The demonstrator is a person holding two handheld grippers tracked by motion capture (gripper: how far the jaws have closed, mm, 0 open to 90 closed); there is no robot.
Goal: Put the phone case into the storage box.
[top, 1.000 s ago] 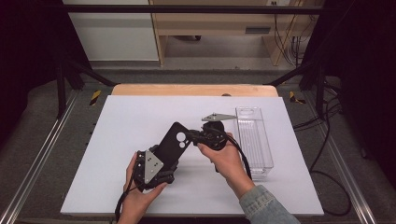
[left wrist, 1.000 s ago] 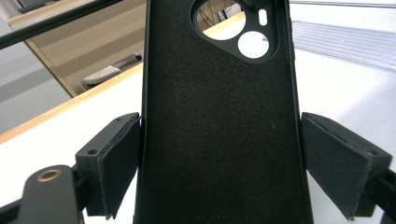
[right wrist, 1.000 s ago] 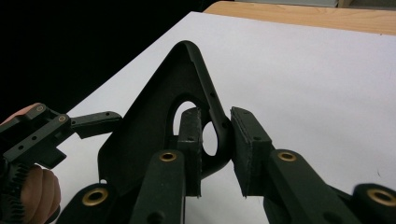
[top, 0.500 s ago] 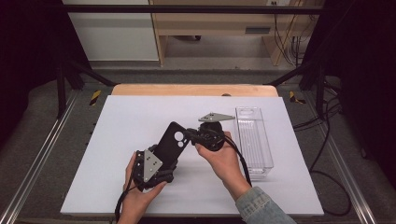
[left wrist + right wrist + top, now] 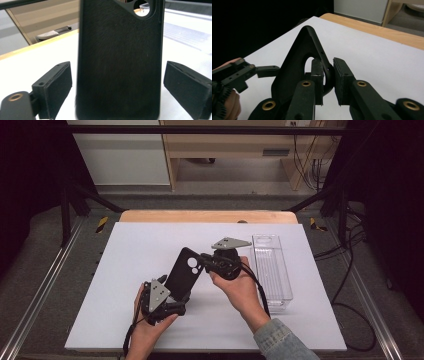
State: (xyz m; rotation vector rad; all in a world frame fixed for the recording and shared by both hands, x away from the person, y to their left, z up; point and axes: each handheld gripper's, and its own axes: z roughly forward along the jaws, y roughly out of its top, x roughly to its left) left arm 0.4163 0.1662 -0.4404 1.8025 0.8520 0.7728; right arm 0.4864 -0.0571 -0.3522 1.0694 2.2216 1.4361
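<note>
A black phone case stands tilted over the white table top, held up between both grippers. My left gripper is at the case's lower end. In the left gripper view the case stands between the pads with a gap on each side. These jaws have just been opening. My right gripper is shut on the case's upper rim. In the right gripper view its pads pinch the edge of the case beside the camera cutout.
A clear plastic tray lies on the right side of the white board. A wooden strip runs along the board's far edge. Metal rails flank the table on both sides.
The right hand has shifted slightly toward the far side with the case's upper end. The left hand has stayed put.
</note>
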